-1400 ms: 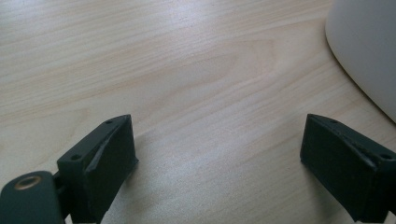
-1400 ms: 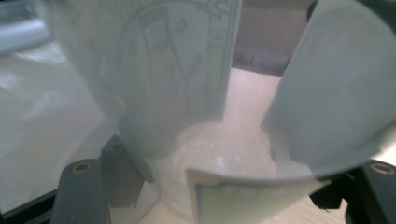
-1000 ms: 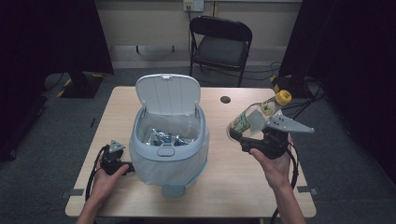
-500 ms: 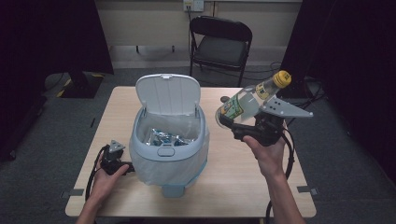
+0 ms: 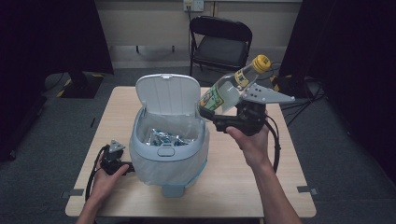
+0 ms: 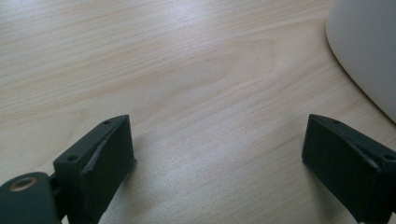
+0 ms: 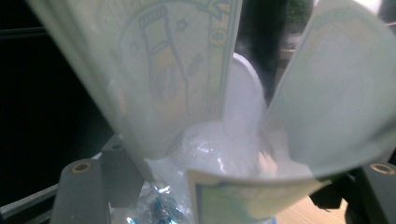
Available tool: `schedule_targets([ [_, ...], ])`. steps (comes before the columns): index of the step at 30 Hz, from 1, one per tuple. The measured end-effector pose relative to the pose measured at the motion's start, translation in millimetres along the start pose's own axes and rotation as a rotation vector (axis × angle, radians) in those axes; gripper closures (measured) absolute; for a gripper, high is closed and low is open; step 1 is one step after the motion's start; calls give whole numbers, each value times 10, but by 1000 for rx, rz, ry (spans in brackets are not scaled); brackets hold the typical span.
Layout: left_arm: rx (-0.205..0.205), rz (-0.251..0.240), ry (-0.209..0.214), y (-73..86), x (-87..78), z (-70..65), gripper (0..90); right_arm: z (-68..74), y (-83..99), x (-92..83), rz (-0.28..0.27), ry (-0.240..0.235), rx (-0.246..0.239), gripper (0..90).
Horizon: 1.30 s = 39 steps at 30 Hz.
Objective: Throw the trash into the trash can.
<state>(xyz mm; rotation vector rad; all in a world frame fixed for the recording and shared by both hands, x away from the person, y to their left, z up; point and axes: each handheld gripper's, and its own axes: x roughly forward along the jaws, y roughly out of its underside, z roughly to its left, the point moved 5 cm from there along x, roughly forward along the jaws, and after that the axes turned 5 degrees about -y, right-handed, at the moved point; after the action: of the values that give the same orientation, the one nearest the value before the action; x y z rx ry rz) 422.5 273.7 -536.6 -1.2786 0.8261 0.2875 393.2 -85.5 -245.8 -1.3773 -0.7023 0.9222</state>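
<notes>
A clear plastic bottle (image 5: 233, 86) with a yellow cap and a green-yellow label is held tilted in the air, cap up and to the right, base toward the bin. My right gripper (image 5: 215, 114) is shut on the bottle's lower body, just right of the bin's rim. Close up, the bottle (image 7: 196, 84) stands between the black jaws. The pale blue bin (image 5: 140, 156) stands mid-table with its white lid (image 5: 168, 93) raised; shiny wrappers (image 5: 163, 137) lie inside. My left gripper (image 5: 114, 156) rests on the table left of the bin, jaws open (image 6: 217, 154) over bare wood.
The bin's white wall (image 6: 369, 51) is close on the left gripper's right. A black folding chair (image 5: 219, 42) stands behind the wooden table (image 5: 289, 186). Black curtains hang at both sides.
My right hand has lifted the bottle up and leftward, from over the table's right side to beside the bin's rim. The left hand has not moved.
</notes>
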Motion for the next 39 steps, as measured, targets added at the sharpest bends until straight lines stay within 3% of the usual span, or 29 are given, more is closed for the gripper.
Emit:
schedule_targets([
  [12, -1, 1, 0, 0, 0, -1, 85, 133, -94, 322, 4, -90, -14, 277],
  [26, 2, 0, 0, -1, 1, 2, 84, 223, 134, 714, 140, -160, -29, 276],
  [39, 2, 1, 1, -1, 1, 2, 84, 232, 236, 800, 226, -166, -46, 241],
])
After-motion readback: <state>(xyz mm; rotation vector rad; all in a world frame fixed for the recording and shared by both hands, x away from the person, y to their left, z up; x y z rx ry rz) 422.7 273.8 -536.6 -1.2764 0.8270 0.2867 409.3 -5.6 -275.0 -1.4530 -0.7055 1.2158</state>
